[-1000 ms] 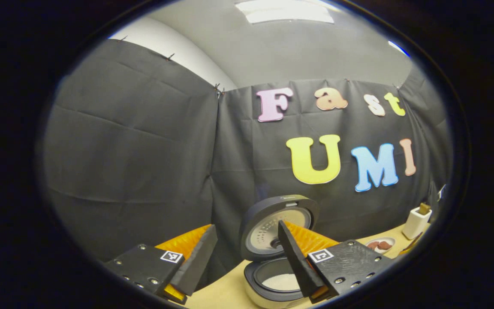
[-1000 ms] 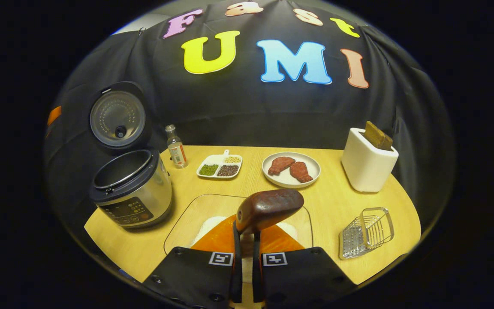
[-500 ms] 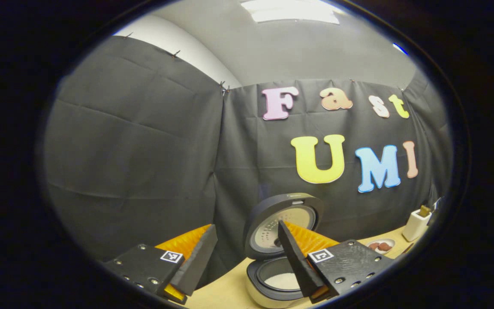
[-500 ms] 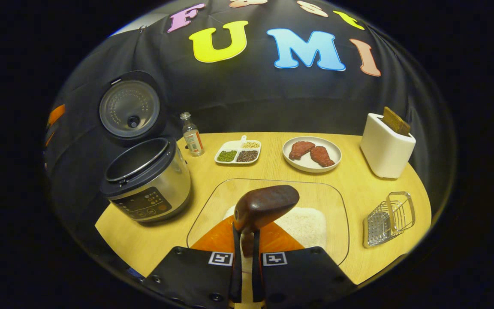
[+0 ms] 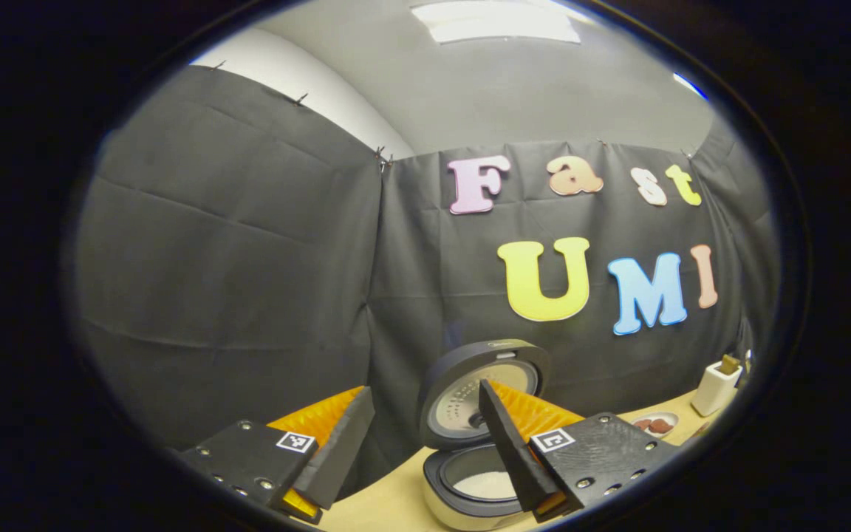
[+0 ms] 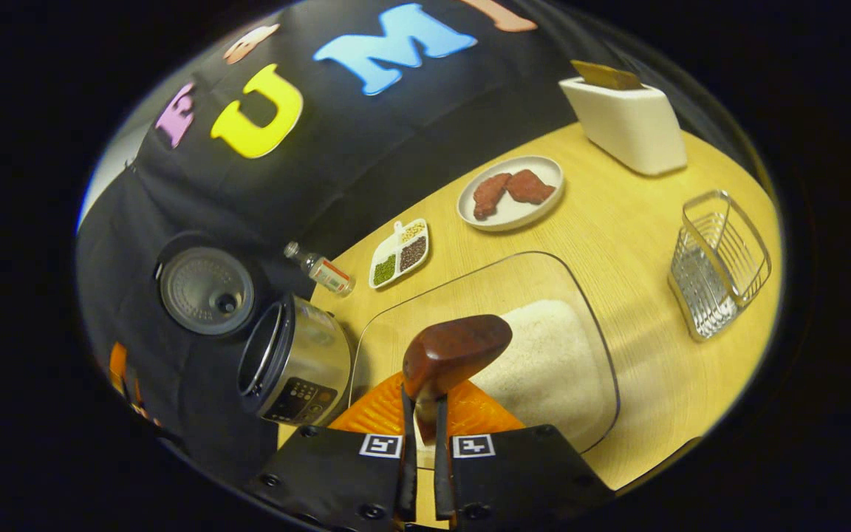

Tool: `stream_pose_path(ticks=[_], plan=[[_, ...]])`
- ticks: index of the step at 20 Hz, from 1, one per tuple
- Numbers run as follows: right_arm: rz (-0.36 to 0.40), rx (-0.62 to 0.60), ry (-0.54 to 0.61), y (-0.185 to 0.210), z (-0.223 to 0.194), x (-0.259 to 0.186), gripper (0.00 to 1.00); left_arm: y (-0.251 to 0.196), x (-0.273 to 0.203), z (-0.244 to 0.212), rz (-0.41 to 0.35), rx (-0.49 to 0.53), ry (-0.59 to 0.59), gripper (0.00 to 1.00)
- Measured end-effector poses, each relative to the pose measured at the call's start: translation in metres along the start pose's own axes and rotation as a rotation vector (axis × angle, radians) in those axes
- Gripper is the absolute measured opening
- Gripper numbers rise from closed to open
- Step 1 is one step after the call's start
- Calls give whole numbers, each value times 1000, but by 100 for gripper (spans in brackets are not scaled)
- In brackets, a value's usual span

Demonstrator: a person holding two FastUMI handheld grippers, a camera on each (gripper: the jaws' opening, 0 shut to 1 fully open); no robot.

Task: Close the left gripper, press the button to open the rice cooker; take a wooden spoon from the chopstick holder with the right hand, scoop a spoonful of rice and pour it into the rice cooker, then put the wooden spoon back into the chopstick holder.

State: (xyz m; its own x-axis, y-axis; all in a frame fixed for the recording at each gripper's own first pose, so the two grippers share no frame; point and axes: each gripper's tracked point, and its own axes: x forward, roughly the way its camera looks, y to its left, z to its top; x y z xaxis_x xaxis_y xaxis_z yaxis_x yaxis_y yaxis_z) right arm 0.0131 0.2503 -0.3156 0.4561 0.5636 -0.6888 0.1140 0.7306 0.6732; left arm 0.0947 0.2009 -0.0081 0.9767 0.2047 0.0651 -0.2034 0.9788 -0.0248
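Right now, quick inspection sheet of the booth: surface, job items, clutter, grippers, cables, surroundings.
Surface: wooden table, rounded edge.
Job's things: rice cooker lid up, some rice inside; wooden spoon over the glass tray of rice; white chopstick holder at the back.
Clutter: plate of meat, divided bean dish, small bottle, wire rack.
Grippers: right gripper shut on the spoon handle; left gripper open, near the cooker.
Cables: nothing seen.
Surroundings: black cloth wall.
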Motion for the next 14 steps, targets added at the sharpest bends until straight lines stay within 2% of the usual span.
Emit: stream_pose_path(ticks=[4, 8, 14], plan=[[60, 188, -20, -18, 16, -11, 11, -1, -2, 4, -4, 14, -10, 88], [143, 316, -49, -12, 40, -24, 11, -5, -3, 6, -16, 20, -15, 88], [296, 467, -63, 37, 70, -37, 11, -4, -2, 7, -12, 28, -26, 88]])
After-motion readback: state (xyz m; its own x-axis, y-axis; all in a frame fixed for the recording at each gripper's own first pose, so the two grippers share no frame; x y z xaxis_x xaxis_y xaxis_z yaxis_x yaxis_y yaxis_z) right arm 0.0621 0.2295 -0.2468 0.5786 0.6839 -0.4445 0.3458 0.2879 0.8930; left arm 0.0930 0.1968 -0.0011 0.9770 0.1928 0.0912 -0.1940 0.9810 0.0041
